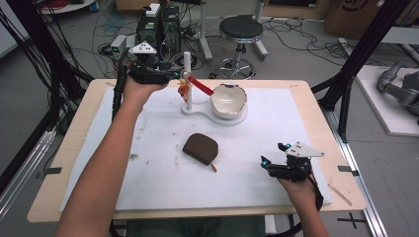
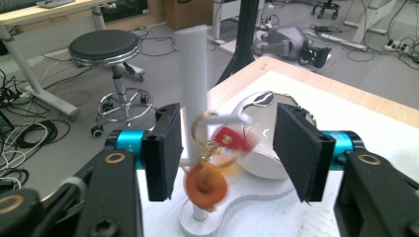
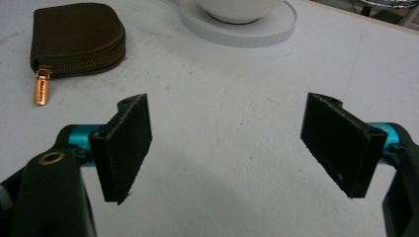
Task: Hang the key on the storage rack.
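Observation:
A white post (image 1: 188,74) rises from a white base (image 1: 197,109) that also carries a white bowl (image 1: 228,100). A key ring with an orange tag (image 2: 206,185) and a red tag (image 2: 232,138) hangs from a peg on the post and looks blurred. My left gripper (image 1: 177,74) is open at the post, its pads (image 2: 165,148) standing either side of the key ring (image 2: 217,143) without touching it. A brown zipped pouch (image 1: 201,148) lies mid-mat. My right gripper (image 1: 273,154) is open and empty, low over the mat (image 3: 222,123), with the pouch (image 3: 74,39) off to its far left.
The white mat (image 1: 148,173) covers a wooden table (image 1: 321,128). A black stool (image 1: 241,30), cables and equipment stand on the floor beyond the far edge. A thin wooden stick (image 1: 341,194) lies at the table's right front corner.

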`<state>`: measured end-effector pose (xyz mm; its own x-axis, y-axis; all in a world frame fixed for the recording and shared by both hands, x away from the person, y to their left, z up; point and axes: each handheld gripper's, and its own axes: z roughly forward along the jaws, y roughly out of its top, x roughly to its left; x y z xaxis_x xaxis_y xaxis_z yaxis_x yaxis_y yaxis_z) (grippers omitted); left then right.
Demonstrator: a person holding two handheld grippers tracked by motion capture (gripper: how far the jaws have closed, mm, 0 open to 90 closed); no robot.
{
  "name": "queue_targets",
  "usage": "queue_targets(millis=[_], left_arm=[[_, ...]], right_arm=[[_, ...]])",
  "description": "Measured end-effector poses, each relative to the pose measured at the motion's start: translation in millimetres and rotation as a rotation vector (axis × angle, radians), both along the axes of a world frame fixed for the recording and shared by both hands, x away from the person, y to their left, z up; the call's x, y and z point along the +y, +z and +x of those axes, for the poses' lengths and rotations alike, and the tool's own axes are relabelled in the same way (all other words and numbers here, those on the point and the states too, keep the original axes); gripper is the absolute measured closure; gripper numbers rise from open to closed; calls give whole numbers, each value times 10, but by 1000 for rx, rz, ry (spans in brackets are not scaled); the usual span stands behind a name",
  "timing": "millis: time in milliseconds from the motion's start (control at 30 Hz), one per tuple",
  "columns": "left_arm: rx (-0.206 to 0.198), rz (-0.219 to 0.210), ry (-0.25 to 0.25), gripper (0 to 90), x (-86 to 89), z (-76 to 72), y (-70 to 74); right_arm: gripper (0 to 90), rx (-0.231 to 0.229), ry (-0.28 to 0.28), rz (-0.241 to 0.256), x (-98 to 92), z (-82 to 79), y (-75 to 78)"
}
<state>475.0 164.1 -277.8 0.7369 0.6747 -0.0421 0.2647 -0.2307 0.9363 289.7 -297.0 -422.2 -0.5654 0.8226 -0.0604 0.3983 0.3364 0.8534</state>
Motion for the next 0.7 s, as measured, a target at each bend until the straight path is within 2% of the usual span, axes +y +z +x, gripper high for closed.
queue_targets(millis=[300,533,700], left_arm=[[18,-44,-52,413,198,-237,-200],[28,-50,-135,412,257,-464,-289],[43,-50,-166,376,259,-620,-398]], right_arm=[[200,-2,-1,-1,-1,-10,6],[200,-5,-1,1,6,-26,19],[200,-15,-1,-3,2,-29,20]])
